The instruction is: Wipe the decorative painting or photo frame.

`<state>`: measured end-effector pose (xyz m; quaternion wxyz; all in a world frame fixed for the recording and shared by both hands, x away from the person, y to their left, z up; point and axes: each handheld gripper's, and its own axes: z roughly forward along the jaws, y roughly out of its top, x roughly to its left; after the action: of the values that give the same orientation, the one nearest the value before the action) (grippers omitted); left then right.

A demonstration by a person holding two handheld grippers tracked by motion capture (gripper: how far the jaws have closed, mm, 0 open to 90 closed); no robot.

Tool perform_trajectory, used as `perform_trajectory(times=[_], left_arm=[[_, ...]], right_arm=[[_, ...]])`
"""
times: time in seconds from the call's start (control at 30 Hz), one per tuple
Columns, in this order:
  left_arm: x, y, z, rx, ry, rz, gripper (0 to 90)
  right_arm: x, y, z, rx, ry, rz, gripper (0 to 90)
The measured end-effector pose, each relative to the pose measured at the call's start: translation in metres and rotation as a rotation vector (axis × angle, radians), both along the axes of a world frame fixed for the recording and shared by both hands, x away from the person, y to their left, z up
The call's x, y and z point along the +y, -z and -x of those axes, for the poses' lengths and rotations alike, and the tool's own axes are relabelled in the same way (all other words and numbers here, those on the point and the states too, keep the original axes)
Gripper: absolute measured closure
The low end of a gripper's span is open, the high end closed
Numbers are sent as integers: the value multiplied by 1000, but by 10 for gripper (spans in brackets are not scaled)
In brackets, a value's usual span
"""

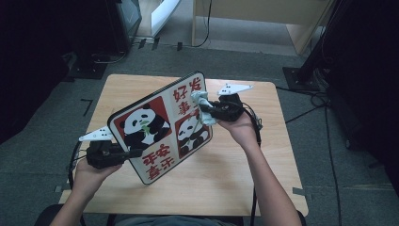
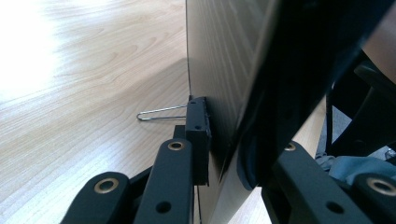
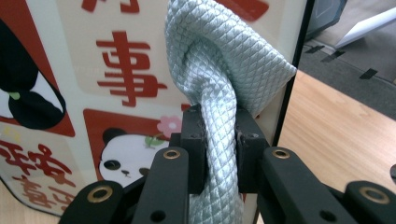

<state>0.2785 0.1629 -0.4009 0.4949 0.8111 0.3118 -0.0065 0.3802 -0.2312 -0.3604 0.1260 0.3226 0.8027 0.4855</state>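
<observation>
A square picture board (image 1: 160, 127) with pandas and red characters is held tilted above the wooden table (image 1: 263, 155). My left gripper (image 1: 134, 153) is shut on its lower left edge; in the left gripper view the jaws of that gripper (image 2: 224, 144) clamp the board's edge (image 2: 219, 70), whose wood-grain back faces the camera. My right gripper (image 1: 207, 112) is shut on a pale blue-grey cloth (image 1: 203, 106) at the board's upper right. In the right gripper view the cloth (image 3: 219, 70) bulges out of that gripper (image 3: 220, 149) and presses against the printed face (image 3: 93, 93).
A thin wire stand (image 2: 159, 113) sticks out of the board's back above the table (image 2: 70, 93). Grey carpet surrounds the table, with cables (image 1: 306, 108) at the right, dark equipment stands (image 1: 301, 70) and light wooden furniture (image 1: 263, 14) at the back.
</observation>
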Motion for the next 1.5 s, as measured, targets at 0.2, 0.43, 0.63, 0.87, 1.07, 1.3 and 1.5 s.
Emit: perform_trajectory(times=[0.2, 0.43, 0.63, 0.87, 1.07, 1.3, 1.5], left_arm=[[0, 0, 0, 3, 2, -1, 783], [0, 0, -1, 2, 8, 1, 781], [1, 0, -1, 10, 11, 2, 779], [1, -1, -2, 14, 14, 1, 778], [2, 0, -2, 15, 19, 3, 775], [2, 1, -1, 20, 9, 19, 776], [3, 3, -2, 11, 2, 36, 778]], right_arm=[[-1, 8, 2, 12, -2, 10, 780], [0, 15, 6, 25, 2, 28, 779], [-2, 22, 7, 44, 4, 27, 779], [-3, 30, 8, 63, 4, 21, 780], [-4, 35, 9, 75, 10, 27, 779], [-7, 48, 12, 96, 17, 27, 779], [-10, 59, 15, 88, 25, 23, 778]])
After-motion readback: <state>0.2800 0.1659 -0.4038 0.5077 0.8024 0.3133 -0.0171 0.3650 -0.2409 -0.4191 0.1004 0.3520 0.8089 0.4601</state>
